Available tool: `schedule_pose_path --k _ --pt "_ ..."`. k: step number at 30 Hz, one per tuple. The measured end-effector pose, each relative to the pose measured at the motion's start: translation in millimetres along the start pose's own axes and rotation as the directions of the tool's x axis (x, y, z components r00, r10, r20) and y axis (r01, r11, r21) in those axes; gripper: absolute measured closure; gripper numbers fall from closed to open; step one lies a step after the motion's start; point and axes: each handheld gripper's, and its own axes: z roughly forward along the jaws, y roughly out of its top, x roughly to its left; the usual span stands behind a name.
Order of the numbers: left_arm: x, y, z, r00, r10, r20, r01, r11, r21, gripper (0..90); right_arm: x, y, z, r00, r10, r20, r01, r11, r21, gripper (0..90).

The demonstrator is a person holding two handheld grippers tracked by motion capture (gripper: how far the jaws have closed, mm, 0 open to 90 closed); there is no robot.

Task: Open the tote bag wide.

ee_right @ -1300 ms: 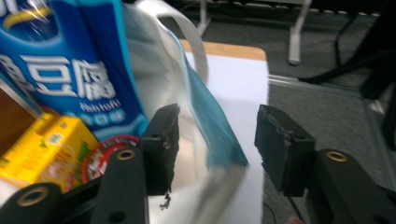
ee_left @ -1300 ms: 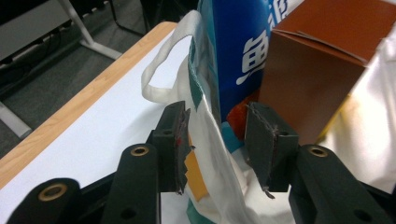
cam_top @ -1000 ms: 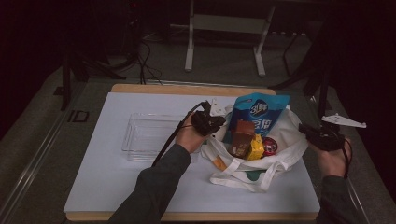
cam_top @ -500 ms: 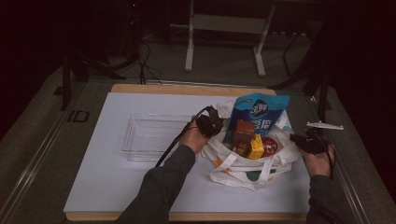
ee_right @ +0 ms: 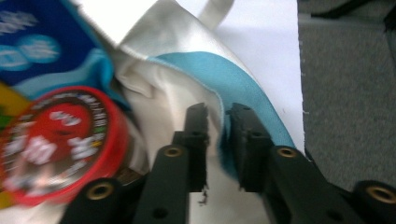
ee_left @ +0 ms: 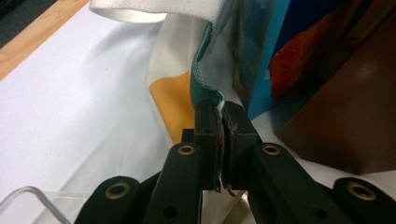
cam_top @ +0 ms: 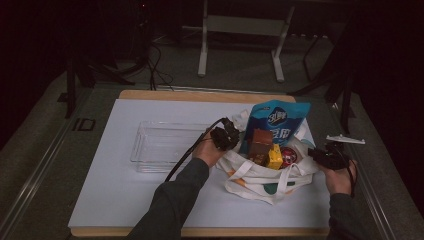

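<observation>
So the cream cloth tote bag with teal trim and orange patches (cam_top: pixel 260 175) sits on the right half of the white table sheet (cam_top: pixel 115 185), mouth open and facing up, with both grippers on its rim from opposite sides. The left gripper (cam_top: pixel 226 136) is clamped tight on the teal-edged hem at the bag's left side; in the left gripper view (ee_left: pixel 223 135) the jaws are pressed together with the fabric pinched flat between them. The right gripper (cam_top: pixel 327 156) is at the bag's right edge, and in the right gripper view (ee_right: pixel 218 140) its jaws sit either side of the teal-lined rim with a bit of a gap showing, so it's straddling the cloth rather than squeezing it hard. Inside the bag there's a big blue snack pouch with white lettering (cam_top: pixel 276 122) standing up at the back, a brown rectangular box (cam_top: pixel 260 145) in front of it, a small yellow box (cam_top: pixel 274 156) beside that, and a round red-lidded candy tub (cam_top: pixel 288 156) toward the right side. Just left of the bag, near the left hand, lies a clear plastic rectangular tray (cam_top: pixel 160 145) on the sheet.
</observation>
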Motion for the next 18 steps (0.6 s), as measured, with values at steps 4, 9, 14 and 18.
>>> schedule_pose_path --k 4,9,14,18 --pt "0.4 -0.9 -3.2 0.9999 -0.006 0.010 0.006 0.9999 -0.010 85.1 8.7 -4.0 -17.4 0.9990 -0.043 0.011 0.044 0.998 -0.052 67.5" --pt "0.1 -0.9 -5.7 0.9999 -0.002 0.013 0.002 0.9999 -0.015 85.1 17.7 -10.0 -36.8 0.9965 -0.083 0.010 0.083 0.992 -0.099 67.6" --pt "-0.5 -1.6 -6.9 0.9998 -0.006 0.020 0.006 0.9997 -0.023 85.2 36.7 -26.8 -51.3 0.9841 -0.169 -0.055 0.161 0.980 -0.119 68.1" --pt "-1.0 -2.4 -7.9 0.9998 -0.005 0.020 0.005 0.9997 -0.026 85.1 45.7 -41.5 -63.8 0.9756 -0.191 -0.108 0.171 0.970 -0.172 65.9"
